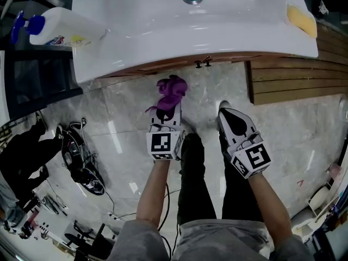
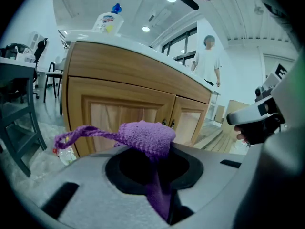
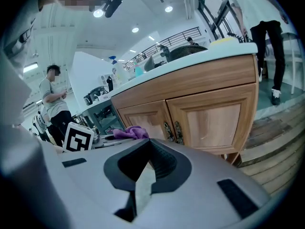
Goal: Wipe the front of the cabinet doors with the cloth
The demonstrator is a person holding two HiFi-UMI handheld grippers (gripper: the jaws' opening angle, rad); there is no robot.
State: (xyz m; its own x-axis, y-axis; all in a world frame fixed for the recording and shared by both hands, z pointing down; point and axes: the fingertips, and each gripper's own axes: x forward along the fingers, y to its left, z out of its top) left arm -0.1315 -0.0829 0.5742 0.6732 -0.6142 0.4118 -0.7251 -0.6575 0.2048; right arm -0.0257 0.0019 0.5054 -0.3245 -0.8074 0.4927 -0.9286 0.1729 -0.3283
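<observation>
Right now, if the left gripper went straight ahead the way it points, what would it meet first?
Probably the left cabinet door, just left of the knobs. The purple cloth in the left gripper sticks out ahead and would touch first; gap unclear.

**Open floor before the doors, countertop jutting above**

A strip of bare marble floor (image 1: 125, 105) is lying open between the cabinet doors (image 3: 209, 116) and the left gripper (image 1: 166, 113) and right gripper (image 1: 224, 109). Nothing is blocking the door fronts in either gripper view. The white countertop (image 1: 109, 53) is overhanging the doors across the top of the head view. The paired door handles (image 1: 203, 63) are sticking out at the seam. Wooden decking (image 1: 288, 80) is closing off the right side. Black gear with cables (image 1: 81, 162) is crowding the lower left. A small clear bottle (image 2: 63, 152) is sitting on the floor by the cabinet's left corner.
</observation>
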